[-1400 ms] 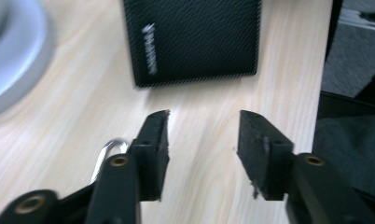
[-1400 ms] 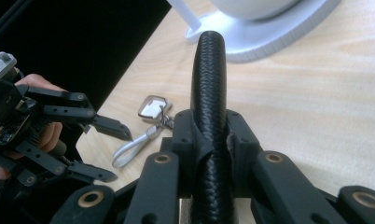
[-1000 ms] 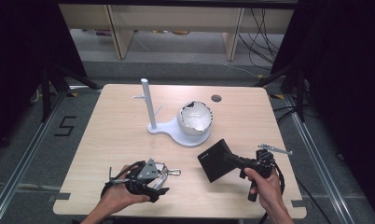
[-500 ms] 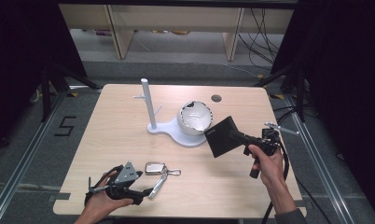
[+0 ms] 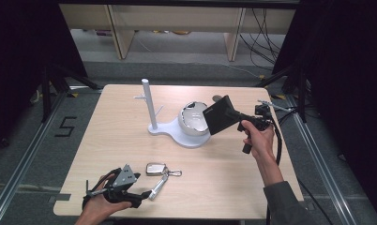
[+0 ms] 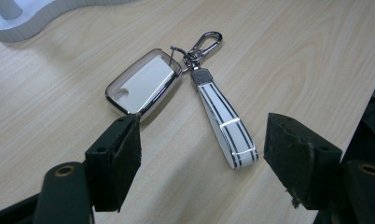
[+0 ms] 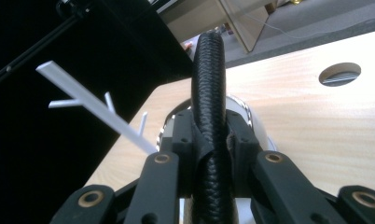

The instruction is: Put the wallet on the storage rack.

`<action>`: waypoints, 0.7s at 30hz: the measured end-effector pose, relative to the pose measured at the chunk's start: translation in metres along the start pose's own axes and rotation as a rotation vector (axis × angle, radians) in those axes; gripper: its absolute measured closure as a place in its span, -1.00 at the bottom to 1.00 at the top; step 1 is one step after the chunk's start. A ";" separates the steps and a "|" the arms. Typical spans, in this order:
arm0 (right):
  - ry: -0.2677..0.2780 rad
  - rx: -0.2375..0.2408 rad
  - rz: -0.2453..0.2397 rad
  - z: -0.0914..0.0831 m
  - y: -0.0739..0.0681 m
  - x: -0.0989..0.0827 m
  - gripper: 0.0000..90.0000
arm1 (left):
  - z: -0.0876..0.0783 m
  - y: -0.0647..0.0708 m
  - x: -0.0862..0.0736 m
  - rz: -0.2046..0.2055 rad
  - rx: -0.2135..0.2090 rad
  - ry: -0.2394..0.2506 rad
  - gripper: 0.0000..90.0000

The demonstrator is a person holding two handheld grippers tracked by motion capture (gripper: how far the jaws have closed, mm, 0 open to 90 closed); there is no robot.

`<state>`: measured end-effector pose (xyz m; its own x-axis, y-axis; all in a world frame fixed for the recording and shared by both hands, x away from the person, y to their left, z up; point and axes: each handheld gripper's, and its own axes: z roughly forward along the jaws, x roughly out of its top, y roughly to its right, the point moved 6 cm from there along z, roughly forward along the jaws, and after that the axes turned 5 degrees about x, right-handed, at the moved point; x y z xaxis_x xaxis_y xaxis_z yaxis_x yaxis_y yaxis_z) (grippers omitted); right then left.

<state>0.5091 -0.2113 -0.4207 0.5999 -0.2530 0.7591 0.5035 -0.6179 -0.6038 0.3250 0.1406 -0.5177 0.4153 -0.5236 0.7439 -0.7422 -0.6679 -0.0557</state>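
Observation:
A silver-and-white key fob with a striped strap lies flat on the table near the front edge. My left gripper sits low just behind it. Its jaws have just been opening, and the strap's end lies loose between them with neither pad touching it. My right gripper is shut on a black leather wallet. It holds the wallet in the air by one edge, just right of the white bowl.
The bowl sits on a white stand base with an upright post that has small side pegs. A round hole is in the tabletop behind the bowl. Shelving stands beyond the table.
The left gripper drew back to the left and let go of the keys, which now lie on the table. The right gripper carried the wallet up and away toward the bowl.

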 end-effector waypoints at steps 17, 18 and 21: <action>-0.052 -0.067 0.107 0.068 0.011 0.001 0.71 | -0.002 -0.003 -0.004 0.015 0.007 -0.020 -0.41; -0.055 -0.066 0.096 0.072 0.013 -0.001 0.71 | -0.002 -0.003 -0.004 0.017 0.003 -0.022 -0.41; -0.065 -0.067 0.091 0.077 0.014 -0.005 0.71 | -0.001 -0.003 -0.004 0.021 0.000 -0.025 -0.41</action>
<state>0.5611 -0.1609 -0.4520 0.6813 -0.2627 0.6832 0.4041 -0.6432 -0.6503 0.3251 0.1457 -0.5199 0.4128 -0.5502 0.7259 -0.7506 -0.6570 -0.0711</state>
